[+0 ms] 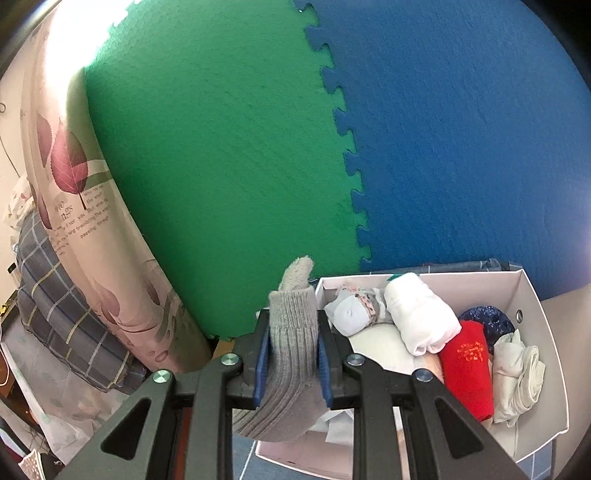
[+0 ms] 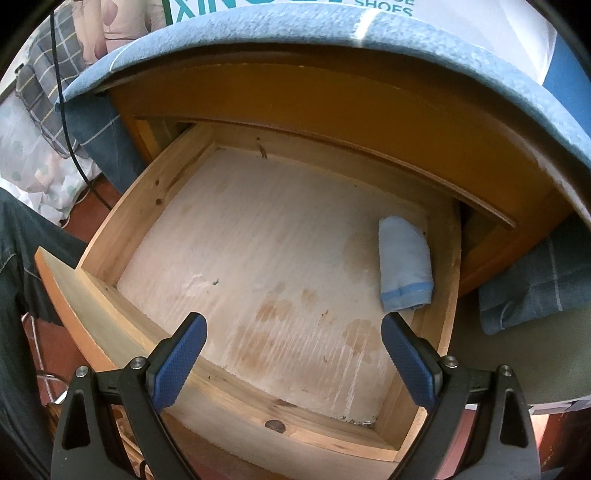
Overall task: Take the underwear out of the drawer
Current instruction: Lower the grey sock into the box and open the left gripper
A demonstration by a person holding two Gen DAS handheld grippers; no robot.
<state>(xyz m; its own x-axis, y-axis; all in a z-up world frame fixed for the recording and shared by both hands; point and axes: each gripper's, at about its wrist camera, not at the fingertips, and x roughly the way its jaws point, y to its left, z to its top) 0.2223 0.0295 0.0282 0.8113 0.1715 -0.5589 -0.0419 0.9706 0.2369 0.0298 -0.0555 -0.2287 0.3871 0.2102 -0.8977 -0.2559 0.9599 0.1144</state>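
Left wrist view: left gripper [image 1: 293, 354] is pinching a grey rib-knit roll [image 1: 291, 365] between its blue ridged pads [image 1: 261, 360]. The knit is thick and ribbed lengthwise, with a fuzzy beige tip sticking up past the fingers; it looks like a sock, though I cannot tell the garment type for sure. It is held just left of a white cardboard box [image 1: 535, 314], over the box's near-left corner.

Box contents, all soft rolled textiles packed touching one another:
- white smooth roll [image 1: 421, 314], fat cylinder, centre
- pale roll with patterned band [image 1: 354, 310], back left
- red roll [image 1: 467, 373] with orange embroidery, dense flat knit
- dark blue lacy piece [image 1: 487, 321], behind the red one
- cream crumpled fabric [image 1: 517, 376], against the right wall

Backdrop: interlocking foam mats, green [image 1: 221, 147] and blue [image 1: 461, 129], pebbled surface, jigsaw-tooth seam. Leaf-print curtain [image 1: 74, 177] at left.

Right wrist view: right gripper [image 2: 293, 354] is spread wide, holding nothing, poised over the front edge of the pulled-out wooden drawer [image 2: 110, 229]. Drawer walls are knotty pine; the floor is pale, grainy, scuffed ply with brown stains. One item is in the drawer: a light blue rolled underwear [image 2: 404, 258], soft woven cloth with a darker blue hem band, lying against the right wall, just ahead of the gripper's right-hand finger. A blue checked cloth [image 2: 295, 33] drapes the cabinet top.
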